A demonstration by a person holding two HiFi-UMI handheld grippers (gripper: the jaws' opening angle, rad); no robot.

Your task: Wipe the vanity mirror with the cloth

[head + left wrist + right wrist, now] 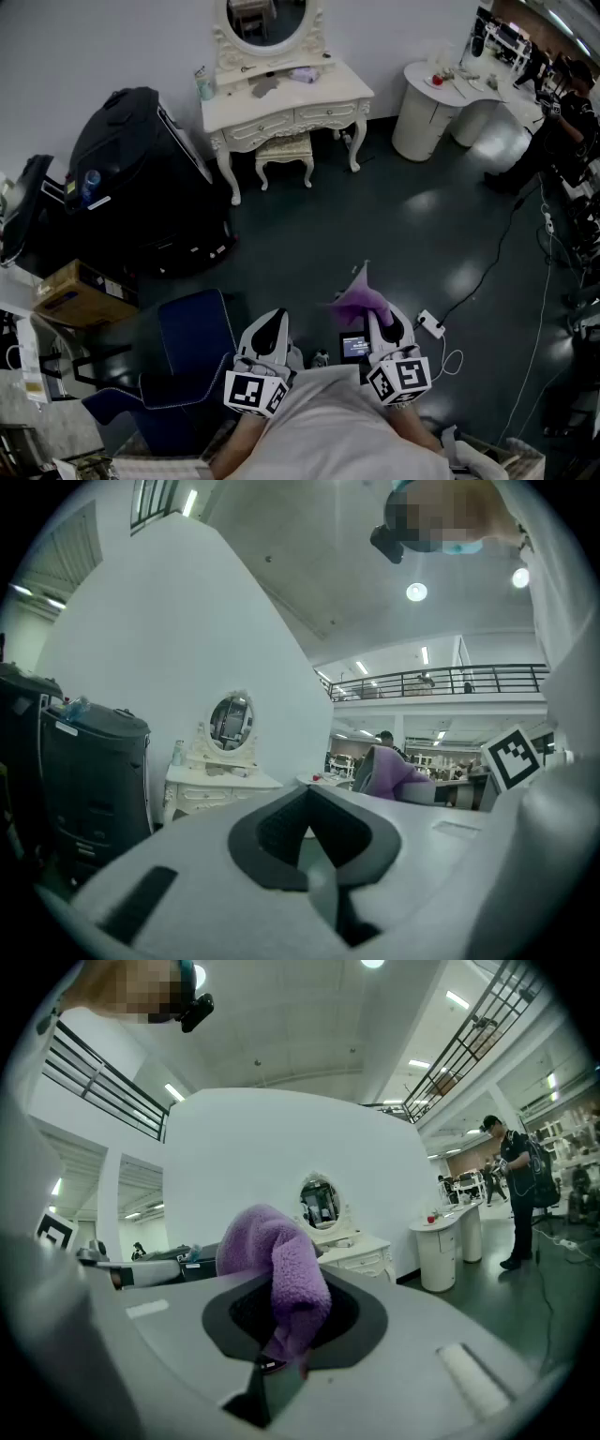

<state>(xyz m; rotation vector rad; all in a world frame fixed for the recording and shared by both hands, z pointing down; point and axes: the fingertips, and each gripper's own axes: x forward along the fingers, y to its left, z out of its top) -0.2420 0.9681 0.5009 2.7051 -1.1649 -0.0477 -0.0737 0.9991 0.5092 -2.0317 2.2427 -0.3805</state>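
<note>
Evidently the right claw (389,323) was clenched on the purple cloth (277,1269), carried ready for the vanity mirror (267,21) well ahead; the left claw (265,339) was closed, empty

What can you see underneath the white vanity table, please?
A cream stool stands partly tucked beneath the vanity table, between its legs. The tabletop covers the stool's rear, so anything behind it is unseen.

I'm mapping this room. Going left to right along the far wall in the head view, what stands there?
Bulky black machine → white vanity table → white rounded counter → person in dark clothes.
</note>
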